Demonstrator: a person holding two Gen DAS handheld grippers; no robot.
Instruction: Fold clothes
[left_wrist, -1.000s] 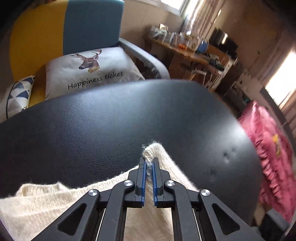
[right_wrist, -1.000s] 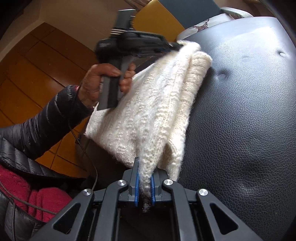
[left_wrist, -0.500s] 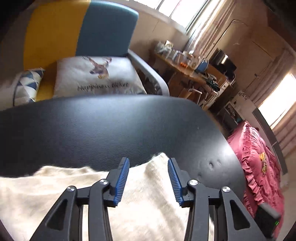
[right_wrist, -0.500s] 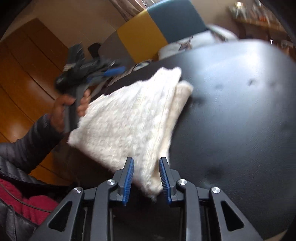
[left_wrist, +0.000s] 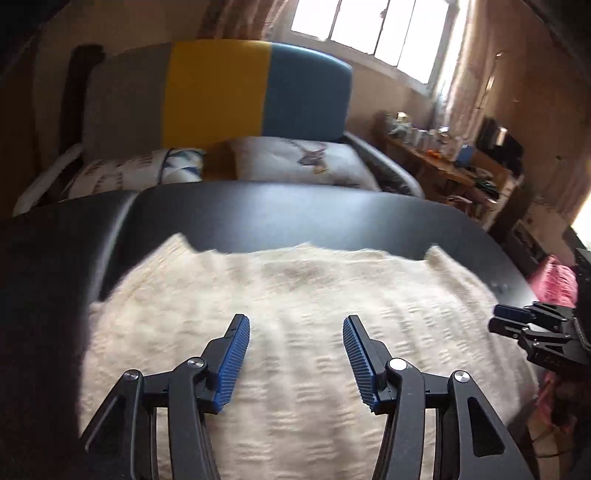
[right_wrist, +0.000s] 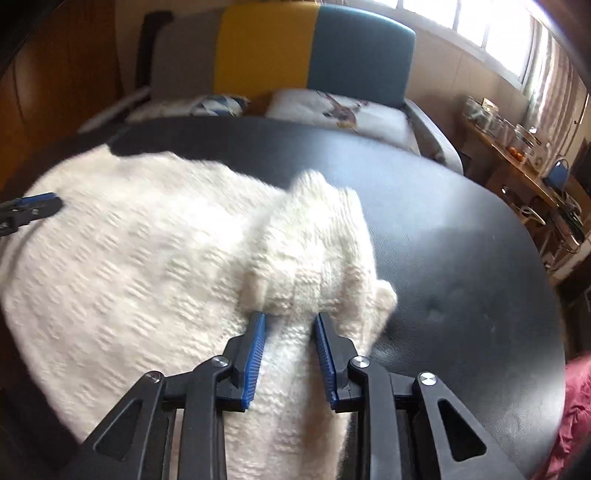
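One cream sweater (left_wrist: 295, 332) lies spread on one black table (left_wrist: 295, 218), with two grippers over it. The left gripper (left_wrist: 295, 354) is opening, jaws wide apart and clear of the knit, which lies flat below and ahead of it. The right gripper (right_wrist: 290, 343) is closing, a bunched fold of the sweater (right_wrist: 306, 258) between its pads (right_wrist: 255, 354); whether they press it cannot be told.

Sweater (left_wrist: 295, 295) knit is motion-blurred, its near edge cut off; cushion (left_wrist: 295, 162) print perhaps a deer, unreadable.
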